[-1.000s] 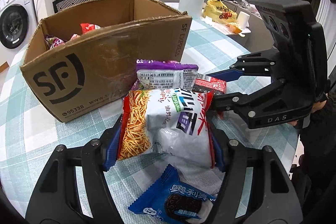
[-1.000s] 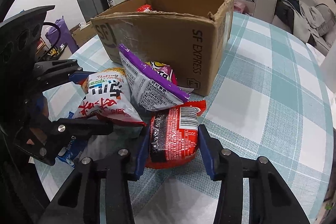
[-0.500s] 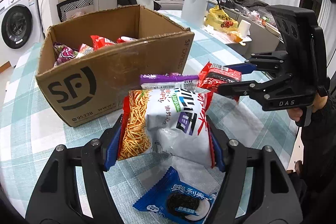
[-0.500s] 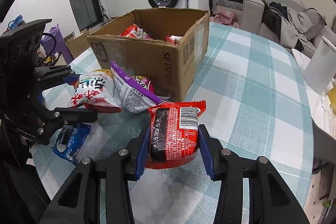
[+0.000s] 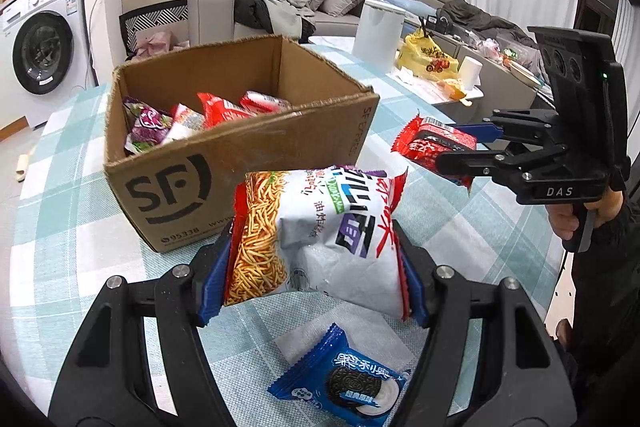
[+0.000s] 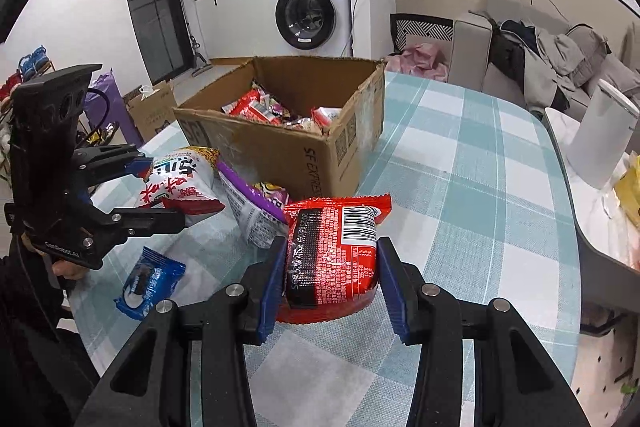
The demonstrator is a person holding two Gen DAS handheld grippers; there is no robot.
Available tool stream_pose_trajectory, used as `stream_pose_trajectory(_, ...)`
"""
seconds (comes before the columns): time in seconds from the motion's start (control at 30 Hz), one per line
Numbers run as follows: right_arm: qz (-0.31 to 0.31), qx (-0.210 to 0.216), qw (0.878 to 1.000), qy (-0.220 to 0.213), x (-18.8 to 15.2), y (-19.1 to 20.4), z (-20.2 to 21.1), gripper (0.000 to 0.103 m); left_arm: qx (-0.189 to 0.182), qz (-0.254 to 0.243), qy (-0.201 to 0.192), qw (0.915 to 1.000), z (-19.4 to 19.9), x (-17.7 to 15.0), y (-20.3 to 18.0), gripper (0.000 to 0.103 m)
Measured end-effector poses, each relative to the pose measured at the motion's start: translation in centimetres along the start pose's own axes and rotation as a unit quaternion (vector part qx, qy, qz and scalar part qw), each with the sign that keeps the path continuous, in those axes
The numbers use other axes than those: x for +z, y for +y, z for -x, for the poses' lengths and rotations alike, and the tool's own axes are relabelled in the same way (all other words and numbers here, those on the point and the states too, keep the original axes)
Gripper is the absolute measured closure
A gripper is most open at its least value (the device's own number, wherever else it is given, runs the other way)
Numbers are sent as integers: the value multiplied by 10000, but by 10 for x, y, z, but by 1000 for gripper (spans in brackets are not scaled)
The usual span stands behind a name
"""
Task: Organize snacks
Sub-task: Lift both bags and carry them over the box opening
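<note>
- Gripping a white-and-red noodle snack bag point(image 5: 320, 235), the left gripper point(image 5: 312, 275) holds it clear above the checked worktop point(image 5: 80, 247), near the cardboard box point(image 5: 224, 163).
- Right gripper point(image 6: 328, 279) is clamped on a red packet point(image 6: 336, 251), lifted off the cloth.
- A blue cookie pack point(image 5: 344, 383) lies on the worktop; a purple bag point(image 6: 252, 203) lies just beside the box.
- The box already holds several snacks.

My left gripper point(image 5: 316, 267) clamps a white-and-red noodle-snack bag point(image 5: 320, 231) above the checked teal tablecloth point(image 5: 60, 251); open brown cardboard box point(image 5: 240, 155) just behind it.
</note>
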State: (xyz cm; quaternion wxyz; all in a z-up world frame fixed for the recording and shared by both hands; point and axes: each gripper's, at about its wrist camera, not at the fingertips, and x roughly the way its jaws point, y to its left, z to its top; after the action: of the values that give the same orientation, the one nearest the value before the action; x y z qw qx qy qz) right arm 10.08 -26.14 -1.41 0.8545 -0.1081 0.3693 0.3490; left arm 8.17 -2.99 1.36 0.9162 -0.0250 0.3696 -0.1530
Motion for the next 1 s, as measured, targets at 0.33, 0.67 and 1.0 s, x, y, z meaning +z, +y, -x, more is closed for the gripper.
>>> stream_pose_trajectory(0.33,-226,178,9988,-387,9,4,13,58,127,219,-238,9994,21,7,15,36)
stream_pose_trajectory(0.67,-211,318,9973,-620,17,14,21,58,170,249,-486,9984,39,14,16,36)
stream_pose_trajectory(1.0,-384,415,9928,-1051,27,19,31,58,325,358,-776,9958,62,19,18,36)
